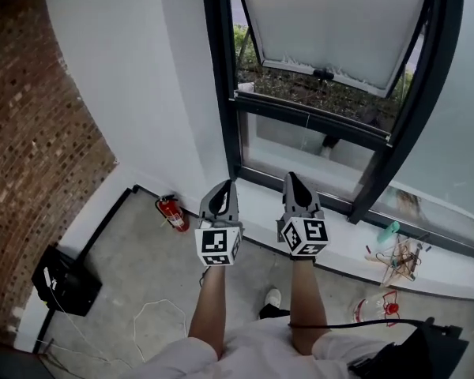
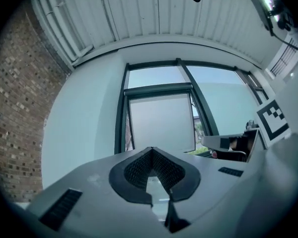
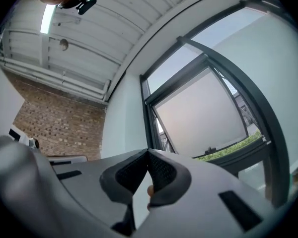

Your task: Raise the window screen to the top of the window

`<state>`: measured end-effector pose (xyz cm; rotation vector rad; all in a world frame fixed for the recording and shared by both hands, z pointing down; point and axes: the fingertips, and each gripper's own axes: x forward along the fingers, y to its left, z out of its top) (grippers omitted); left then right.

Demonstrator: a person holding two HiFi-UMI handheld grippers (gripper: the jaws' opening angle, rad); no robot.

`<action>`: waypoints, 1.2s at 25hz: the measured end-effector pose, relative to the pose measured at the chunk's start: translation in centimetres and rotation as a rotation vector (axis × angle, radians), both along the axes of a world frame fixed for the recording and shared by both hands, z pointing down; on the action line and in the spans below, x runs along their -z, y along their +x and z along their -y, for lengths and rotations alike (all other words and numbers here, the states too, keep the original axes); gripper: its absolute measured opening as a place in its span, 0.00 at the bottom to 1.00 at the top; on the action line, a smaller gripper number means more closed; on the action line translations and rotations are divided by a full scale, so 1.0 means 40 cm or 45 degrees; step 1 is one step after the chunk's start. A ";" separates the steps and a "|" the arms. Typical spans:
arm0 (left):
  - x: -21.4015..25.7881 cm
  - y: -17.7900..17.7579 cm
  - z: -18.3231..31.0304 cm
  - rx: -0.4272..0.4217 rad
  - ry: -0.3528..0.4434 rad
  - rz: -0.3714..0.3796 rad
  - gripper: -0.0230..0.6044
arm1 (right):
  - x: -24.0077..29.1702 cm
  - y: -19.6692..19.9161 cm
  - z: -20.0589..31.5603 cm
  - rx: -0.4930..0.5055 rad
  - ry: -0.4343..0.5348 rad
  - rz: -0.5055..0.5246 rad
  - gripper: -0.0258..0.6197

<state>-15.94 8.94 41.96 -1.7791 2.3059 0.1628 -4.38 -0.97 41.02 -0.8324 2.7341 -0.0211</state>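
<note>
Head view: window screen [image 1: 332, 22] hangs upright; bottom rail [image 1: 292, 67] level

It looked like a plain work room in a commercial building, not a home. A bare brick wall [image 1: 31, 117] met white plaster over a concrete floor [image 1: 142, 267]. A red fire extinguisher [image 1: 172, 213] sat by the tall dark-framed window [image 1: 221, 77]. A black box [image 1: 63, 279] trailed loose cables. Wires and small parts [image 1: 399, 259] littered the white sill [image 1: 458, 273]. The ribbed ceiling [image 2: 139, 14] carried a tube light [image 3: 45, 20].
</note>
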 end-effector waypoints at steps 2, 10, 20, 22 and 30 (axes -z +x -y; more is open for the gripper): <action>0.046 -0.052 0.066 0.037 0.040 -0.022 0.04 | 0.055 -0.038 0.083 0.018 0.012 0.046 0.04; 0.041 -0.071 0.385 -0.071 -0.010 -0.008 0.04 | 0.036 -0.090 0.284 0.020 0.127 -0.092 0.04; -0.026 -0.037 0.776 -0.293 -0.079 -0.052 0.04 | -0.026 0.018 0.632 -0.280 0.038 -0.156 0.04; -0.029 -0.047 0.861 -0.363 -0.088 -0.062 0.04 | -0.016 0.019 0.689 -0.341 0.068 -0.194 0.04; 0.069 -0.098 1.150 -0.606 -0.051 0.048 0.04 | 0.125 -0.070 0.870 -0.488 0.294 -0.342 0.04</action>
